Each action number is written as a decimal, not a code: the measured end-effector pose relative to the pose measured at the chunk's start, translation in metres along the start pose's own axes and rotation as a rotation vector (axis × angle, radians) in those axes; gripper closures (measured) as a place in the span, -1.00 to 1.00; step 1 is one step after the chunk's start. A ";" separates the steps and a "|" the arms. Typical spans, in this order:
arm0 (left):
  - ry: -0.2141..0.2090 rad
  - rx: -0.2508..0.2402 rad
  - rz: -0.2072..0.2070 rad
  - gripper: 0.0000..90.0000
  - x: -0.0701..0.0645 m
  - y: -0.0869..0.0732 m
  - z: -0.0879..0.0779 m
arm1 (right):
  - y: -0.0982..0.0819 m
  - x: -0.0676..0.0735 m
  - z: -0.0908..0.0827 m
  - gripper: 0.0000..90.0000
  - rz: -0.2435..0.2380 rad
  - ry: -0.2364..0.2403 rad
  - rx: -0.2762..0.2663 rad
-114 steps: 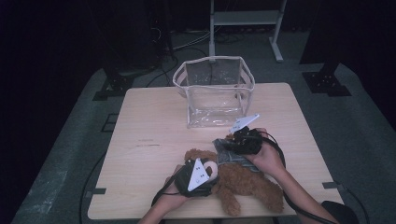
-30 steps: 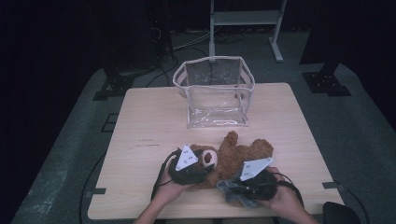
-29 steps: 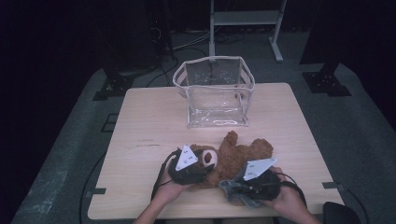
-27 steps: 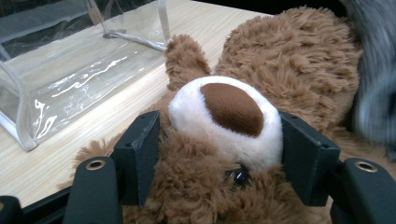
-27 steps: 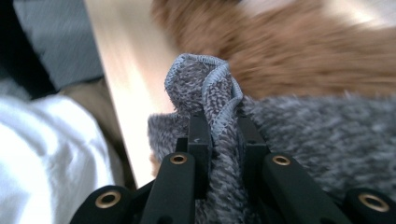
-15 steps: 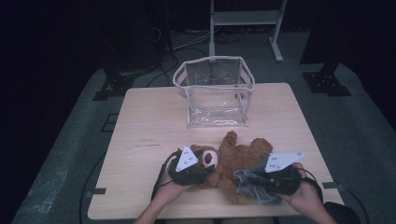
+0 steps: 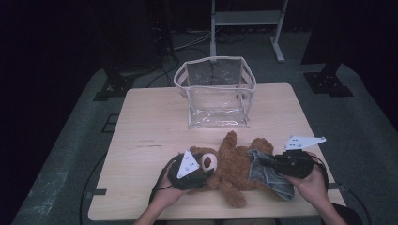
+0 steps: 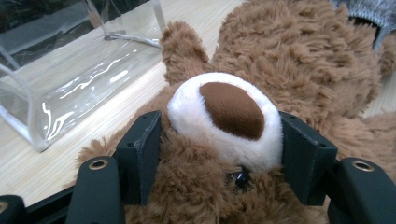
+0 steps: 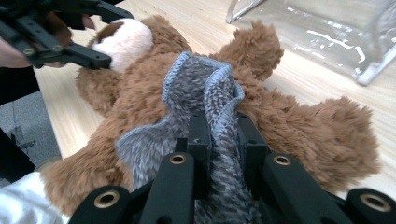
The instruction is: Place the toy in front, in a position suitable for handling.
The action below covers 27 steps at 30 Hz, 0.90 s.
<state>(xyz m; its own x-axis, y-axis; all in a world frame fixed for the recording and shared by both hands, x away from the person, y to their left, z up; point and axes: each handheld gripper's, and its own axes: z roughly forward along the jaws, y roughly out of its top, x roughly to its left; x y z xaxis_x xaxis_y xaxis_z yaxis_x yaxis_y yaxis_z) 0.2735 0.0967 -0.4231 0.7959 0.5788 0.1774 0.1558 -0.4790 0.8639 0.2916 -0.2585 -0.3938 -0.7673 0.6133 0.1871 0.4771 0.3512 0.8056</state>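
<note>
High view: right gripper (image 7: 277, 164), clamped on grey cloth (image 7: 268, 177), has pulled it rightward, probably off the bear (image 7: 232, 171); left gripper (image 7: 199, 169) pins its head.

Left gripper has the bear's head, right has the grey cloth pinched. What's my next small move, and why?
Probably keep pulling the grey cloth sideways off the teddy bear. The right gripper is shut on a fold of it, part of it drapes the bear's body, and the left gripper clamps the muzzle, anchoring the bear.

Black claws (image 9: 219, 135), brass-ringed screws
</note>
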 end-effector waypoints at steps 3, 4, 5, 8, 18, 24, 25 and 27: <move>0.011 0.009 -0.007 -0.20 0.004 -0.005 -0.009 | 0.000 -0.002 0.007 0.74 0.028 0.044 -0.011; 0.012 0.012 -0.005 -0.19 0.005 -0.007 -0.012 | -0.001 -0.003 0.009 0.74 0.042 0.059 -0.014; 0.015 0.017 -0.003 -0.19 0.006 -0.008 -0.014 | -0.002 -0.004 0.011 0.74 0.049 0.064 -0.008; 0.024 0.024 0.000 -0.19 0.009 -0.010 -0.018 | -0.010 -0.007 0.020 0.74 0.081 0.074 0.018; 0.010 0.021 -0.008 -0.19 0.013 -0.013 -0.020 | -0.001 -0.010 0.018 0.74 0.068 0.003 0.013; 0.008 0.014 -0.011 -0.19 0.013 -0.015 -0.021 | 0.006 -0.016 0.039 0.74 0.059 -0.011 0.044; 0.006 0.013 -0.012 -0.19 0.013 -0.015 -0.021 | 0.002 -0.019 0.041 0.74 0.068 -0.011 0.055; 0.003 0.011 -0.017 -0.19 0.013 -0.016 -0.020 | -0.005 -0.025 0.042 0.74 0.082 -0.023 0.080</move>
<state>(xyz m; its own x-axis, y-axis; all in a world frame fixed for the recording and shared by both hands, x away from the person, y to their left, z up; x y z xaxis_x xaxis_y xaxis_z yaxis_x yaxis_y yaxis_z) 0.2698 0.1250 -0.4250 0.7916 0.5886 0.1644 0.1755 -0.4766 0.8614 0.3265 -0.2455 -0.4263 -0.7145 0.6583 0.2369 0.5713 0.3535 0.7408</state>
